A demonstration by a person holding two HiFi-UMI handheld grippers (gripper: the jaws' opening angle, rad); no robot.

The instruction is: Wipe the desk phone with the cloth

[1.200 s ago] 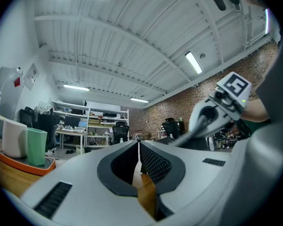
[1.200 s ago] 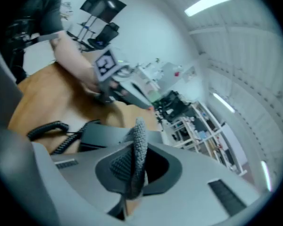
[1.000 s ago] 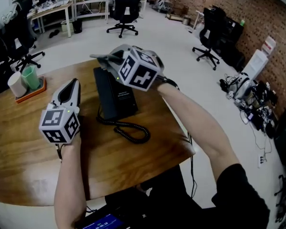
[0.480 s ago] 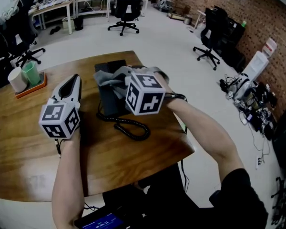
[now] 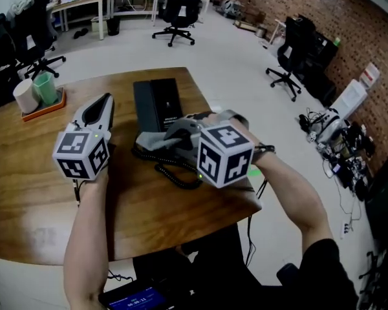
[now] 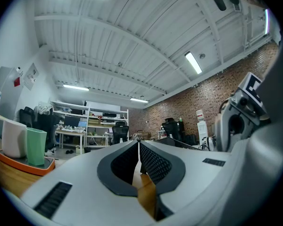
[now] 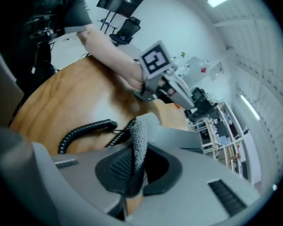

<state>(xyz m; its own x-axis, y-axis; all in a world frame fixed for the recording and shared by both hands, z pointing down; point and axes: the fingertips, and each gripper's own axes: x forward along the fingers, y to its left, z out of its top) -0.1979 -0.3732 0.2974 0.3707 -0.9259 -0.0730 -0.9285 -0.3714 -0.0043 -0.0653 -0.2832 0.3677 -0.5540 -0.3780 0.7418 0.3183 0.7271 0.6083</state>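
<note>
The wiping looks to be under way, with the stroke at its near end. The right gripper (image 7: 136,149) is clamped on a grey knobbly cloth (image 5: 152,141). Its own view shows the fabric pinched between the dark pads and standing up out of them. In the head view the cloth drapes over the near end of the flat black desk phone (image 5: 156,102).

The phone lies on the round brown wooden table (image 5: 39,192), a little beyond its middle, with its long side running away from the person. Its far half is bare and shows a matt black face. The near half is hidden under cloth and gripper. A coiled black cord (image 5: 178,173) loops out on the table just in front of it.

The left gripper (image 6: 138,147) has its jaws closed tip to tip with nothing between them. It is held above the table just to the left of the phone, apart from it.

The next move, I judge, is to draw the cloth back up over the phone's face toward the far end. That calls for light downward pressure and a firm pinch, so the fabric does not slide out. The cord is the likely snag. The light phone may also shift, and the idle left gripper could steady it
</note>
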